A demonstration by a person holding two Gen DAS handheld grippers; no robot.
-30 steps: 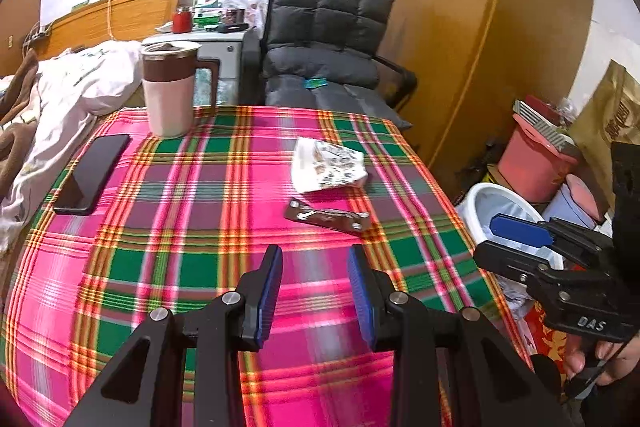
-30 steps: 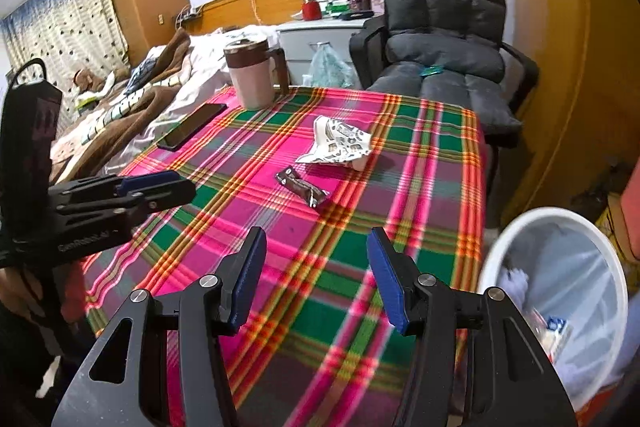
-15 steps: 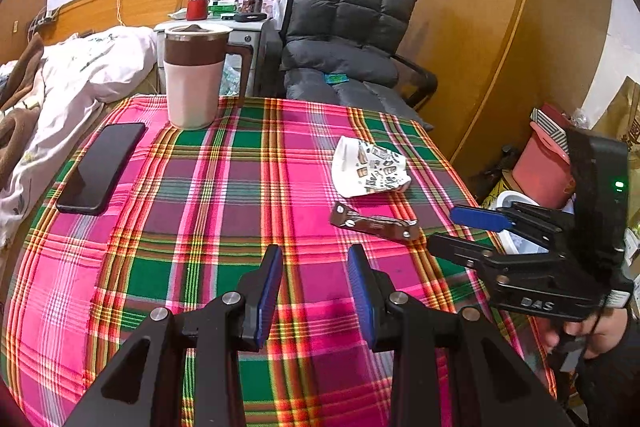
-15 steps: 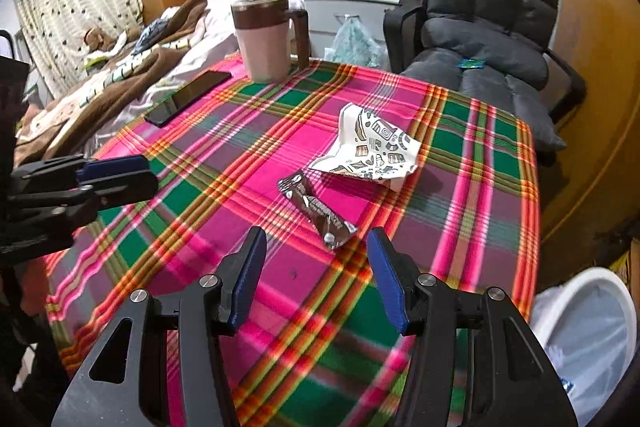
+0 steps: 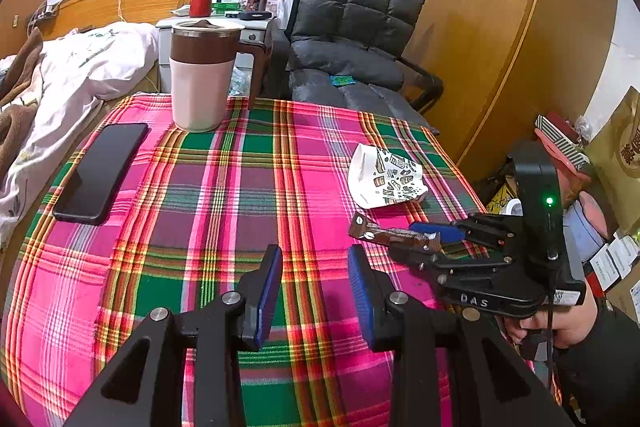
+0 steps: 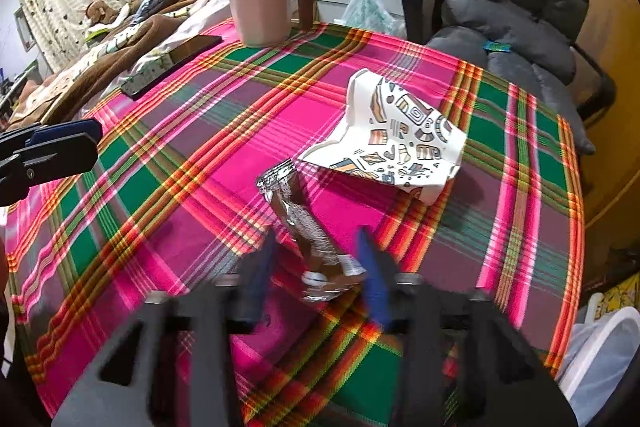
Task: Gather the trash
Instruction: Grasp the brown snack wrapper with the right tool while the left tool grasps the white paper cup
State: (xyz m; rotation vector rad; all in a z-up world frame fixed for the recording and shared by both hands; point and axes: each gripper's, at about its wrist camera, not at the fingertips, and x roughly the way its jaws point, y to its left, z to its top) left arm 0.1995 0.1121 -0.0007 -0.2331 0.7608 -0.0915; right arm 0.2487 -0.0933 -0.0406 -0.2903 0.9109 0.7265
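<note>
A brown foil snack wrapper (image 5: 384, 233) (image 6: 304, 223) lies on the plaid tablecloth (image 5: 224, 195). Its near end sits between the blue pads of my right gripper (image 6: 318, 267) (image 5: 416, 239), whose jaws are closing; a gap still shows beside the wrapper in the right wrist view. Just beyond it rests a crumpled white patterned paper (image 5: 384, 179) (image 6: 396, 139). My left gripper (image 5: 314, 291) (image 6: 60, 147) hovers open over the cloth to the left of the wrapper, with nothing between its fingers.
A pink and brown mug (image 5: 200, 79) and a black phone (image 5: 100, 171) sit at the table's far left. A grey chair (image 5: 352, 39) stands behind the table, a bed on the left. A white lined bin (image 6: 600, 347) stands on the floor at the right.
My right gripper came down and forward onto the near end of the wrapper, and its fingers have drawn closer together. The left gripper shifted a little across the table, still open.
</note>
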